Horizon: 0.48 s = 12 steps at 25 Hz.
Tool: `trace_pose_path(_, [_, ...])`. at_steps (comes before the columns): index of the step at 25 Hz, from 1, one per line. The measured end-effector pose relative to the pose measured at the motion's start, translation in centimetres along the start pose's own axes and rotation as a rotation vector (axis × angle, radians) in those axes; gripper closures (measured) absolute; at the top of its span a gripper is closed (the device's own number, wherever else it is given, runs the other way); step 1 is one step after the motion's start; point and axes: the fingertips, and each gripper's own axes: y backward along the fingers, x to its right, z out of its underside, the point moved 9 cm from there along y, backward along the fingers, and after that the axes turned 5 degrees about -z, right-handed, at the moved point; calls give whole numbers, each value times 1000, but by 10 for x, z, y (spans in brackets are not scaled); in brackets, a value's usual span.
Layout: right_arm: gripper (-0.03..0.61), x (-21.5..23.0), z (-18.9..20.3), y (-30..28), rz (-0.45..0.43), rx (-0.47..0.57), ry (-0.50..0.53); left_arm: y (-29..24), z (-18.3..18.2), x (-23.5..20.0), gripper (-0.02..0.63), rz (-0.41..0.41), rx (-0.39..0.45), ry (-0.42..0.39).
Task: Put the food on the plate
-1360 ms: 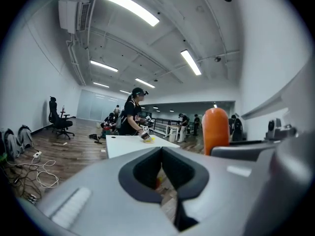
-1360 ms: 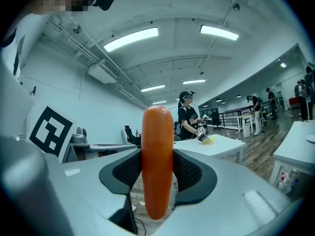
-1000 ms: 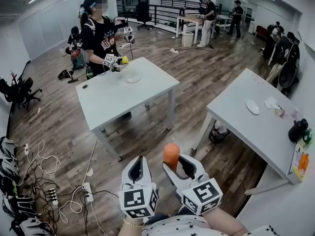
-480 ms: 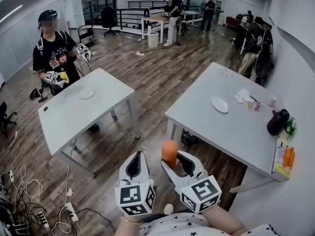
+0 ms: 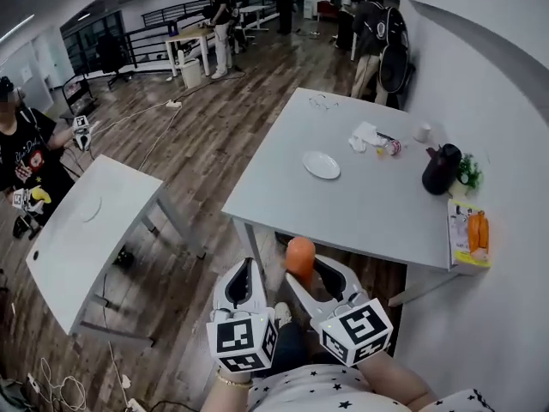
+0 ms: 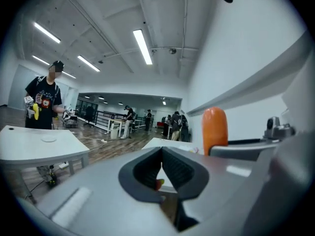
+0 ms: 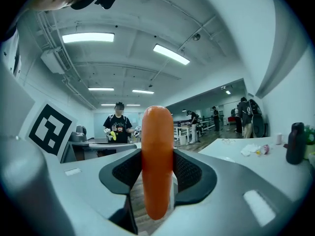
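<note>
Worktop: a white worktop (image 5: 369, 209) stood ahead and to the right, well apart from both grippers, with bare wooden floor (image 5: 214, 170) between.
Second worktop: another white one (image 5: 77, 239) stood at the left, with a person (image 5: 26, 166) beside it.
Clutter: a black jug (image 5: 441, 170) and a box (image 5: 467, 239) sat along the main worktop's right side.
Plate: a white plate (image 5: 322, 165) lay near the worktop's middle with nothing on it.
Right gripper: the right gripper (image 5: 307, 273) had its jaws clamped on the food.
Left gripper: the left gripper (image 5: 244, 271) had its jaws together with nothing between them.
Food: an orange, carrot-like piece (image 5: 299, 256) stood upright in the right jaws, in the air over the floor, short of the worktop's near edge.
Progress: the pick-up looked done and the carry under way. Left to do were reaching the worktop, lowering the food onto the plate and letting go.
Views: only the head view showed the plate and the gap to it. The right gripper view showed the pads pressing the food at mid-length, with both ends sticking out. The left gripper view confirmed those jaws were empty.
</note>
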Motion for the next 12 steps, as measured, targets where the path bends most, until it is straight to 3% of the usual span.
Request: trace_pose_path(12, [382, 135, 9, -24, 226, -23, -46, -157, 6, 63, 606, 198, -24, -29])
